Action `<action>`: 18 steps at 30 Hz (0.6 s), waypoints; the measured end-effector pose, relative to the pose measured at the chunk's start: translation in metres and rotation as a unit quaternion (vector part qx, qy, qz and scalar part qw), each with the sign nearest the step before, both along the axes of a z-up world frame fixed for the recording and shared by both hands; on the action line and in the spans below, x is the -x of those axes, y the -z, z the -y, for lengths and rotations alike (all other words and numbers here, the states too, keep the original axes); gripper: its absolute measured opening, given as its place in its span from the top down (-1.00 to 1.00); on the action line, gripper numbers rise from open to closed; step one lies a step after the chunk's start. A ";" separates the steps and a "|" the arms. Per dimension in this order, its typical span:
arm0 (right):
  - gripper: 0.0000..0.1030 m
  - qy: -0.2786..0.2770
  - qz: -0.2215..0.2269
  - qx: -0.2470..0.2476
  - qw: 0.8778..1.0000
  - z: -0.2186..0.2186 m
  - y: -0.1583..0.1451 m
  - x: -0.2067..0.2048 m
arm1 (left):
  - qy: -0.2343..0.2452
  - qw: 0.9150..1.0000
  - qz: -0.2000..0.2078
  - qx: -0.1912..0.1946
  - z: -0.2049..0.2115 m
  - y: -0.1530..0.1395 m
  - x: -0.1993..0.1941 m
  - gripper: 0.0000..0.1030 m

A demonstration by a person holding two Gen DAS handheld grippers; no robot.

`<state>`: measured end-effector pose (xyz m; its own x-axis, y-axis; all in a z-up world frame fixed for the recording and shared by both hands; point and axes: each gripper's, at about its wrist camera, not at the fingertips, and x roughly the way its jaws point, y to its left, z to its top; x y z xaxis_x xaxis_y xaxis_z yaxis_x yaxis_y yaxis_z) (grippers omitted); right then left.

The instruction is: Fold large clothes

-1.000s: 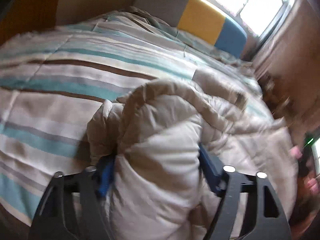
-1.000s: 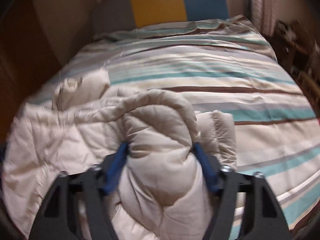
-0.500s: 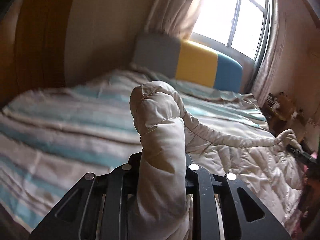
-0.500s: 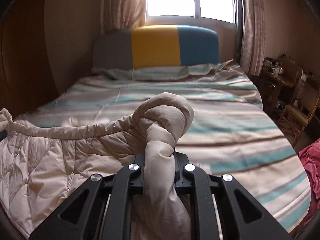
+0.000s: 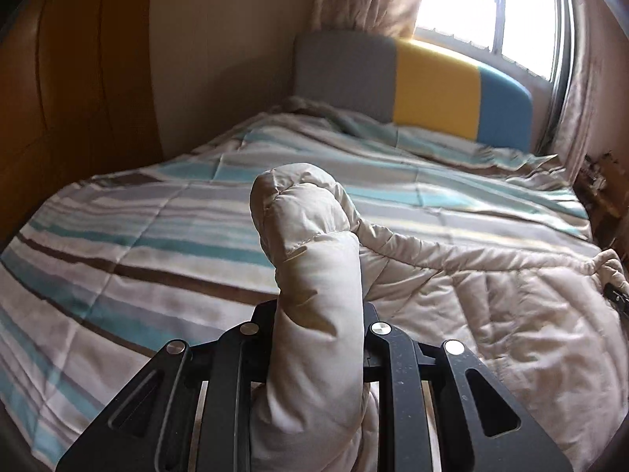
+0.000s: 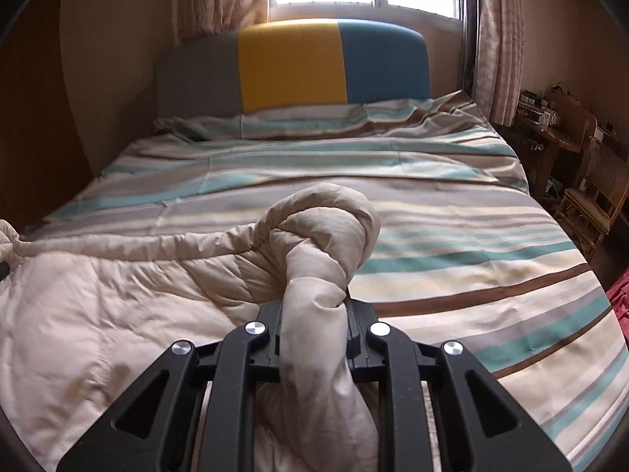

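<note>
A beige quilted garment lies spread over the near part of the bed. My left gripper is shut on a bunched corner of it, and the fabric stands up in a thick roll between the fingers. In the right wrist view the same garment spreads to the left. My right gripper pinches another twisted corner; its jaws are opening slightly, with the pads still pressed on the cloth. The garment's top edge stretches taut between the two held corners.
The bed has a striped teal, brown and white duvet and a grey, yellow and blue headboard. A wooden wardrobe stands on the left. A desk, a cane chair and a red cloth are on the right.
Both grippers went from wide around puffy bunches to closed on them. They rose and tilted up, lifting the corners and drawing the garment's edge straight between them.
</note>
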<state>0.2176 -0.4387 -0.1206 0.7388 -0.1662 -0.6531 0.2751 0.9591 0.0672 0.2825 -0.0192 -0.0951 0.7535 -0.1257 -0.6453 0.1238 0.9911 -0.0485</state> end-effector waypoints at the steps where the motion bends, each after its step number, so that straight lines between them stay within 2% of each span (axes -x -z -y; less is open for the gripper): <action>1: 0.60 0.000 -0.003 0.000 1.000 0.000 0.003 -0.002 | -0.001 1.000 -0.003 -0.002 0.000 0.004 -0.001 0.59; 8: 0.44 0.002 -0.031 0.000 1.000 0.002 0.027 -0.013 | -0.009 1.000 -0.024 -0.015 0.000 0.033 -0.013 0.49; 14: 0.30 0.005 -0.050 -0.005 0.999 0.003 0.044 -0.021 | -0.013 0.998 -0.059 -0.006 -0.002 0.053 -0.025 0.27; 18: 0.27 0.009 -0.058 0.012 0.998 -0.004 0.050 -0.024 | -0.016 0.998 -0.066 -0.012 0.000 0.059 -0.028 0.18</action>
